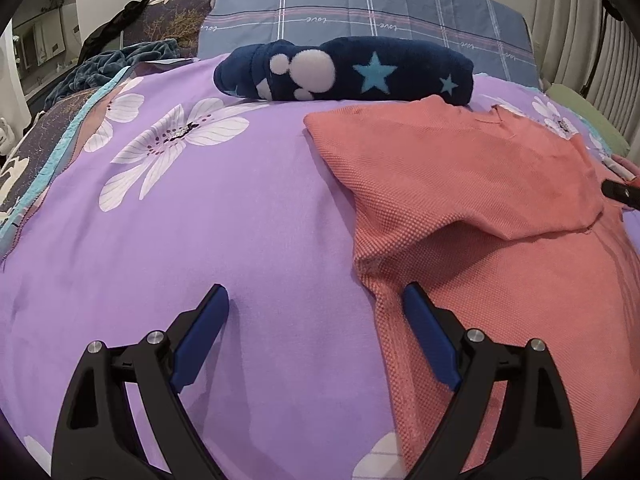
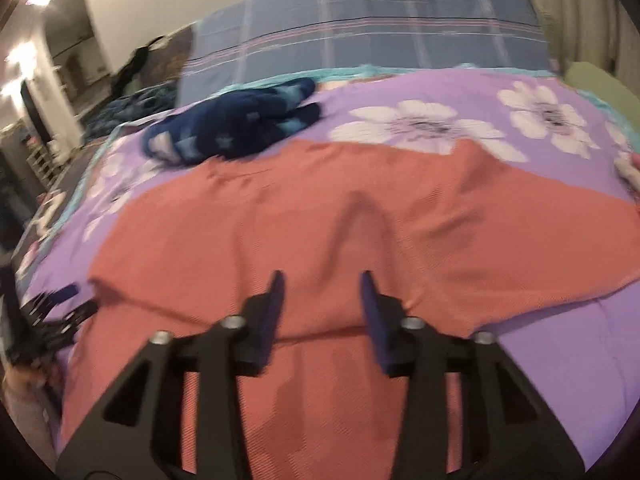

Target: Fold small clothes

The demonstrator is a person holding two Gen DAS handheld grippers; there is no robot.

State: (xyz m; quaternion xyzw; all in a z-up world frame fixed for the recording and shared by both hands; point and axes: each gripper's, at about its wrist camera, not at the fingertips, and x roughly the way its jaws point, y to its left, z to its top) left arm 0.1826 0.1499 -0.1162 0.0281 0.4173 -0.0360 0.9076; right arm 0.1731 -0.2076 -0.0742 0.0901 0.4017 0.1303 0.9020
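Salmon knit top (image 1: 460,184) spread on purple floral bedspread (image 1: 224,216); left tool (image 1: 316,300) wide, empty; right tool (image 2: 322,280) narrowed, gripping nothing.

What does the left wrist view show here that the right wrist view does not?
Left wrist only: the sharp waffle texture of the salmon-pink knit top, the white paw print on the navy star-patterned fleece bundle, and the "love" lettering on the blue plaid pillow. Right wrist only: the top's far edge, though blurred. Both: the purple floral bedspread.
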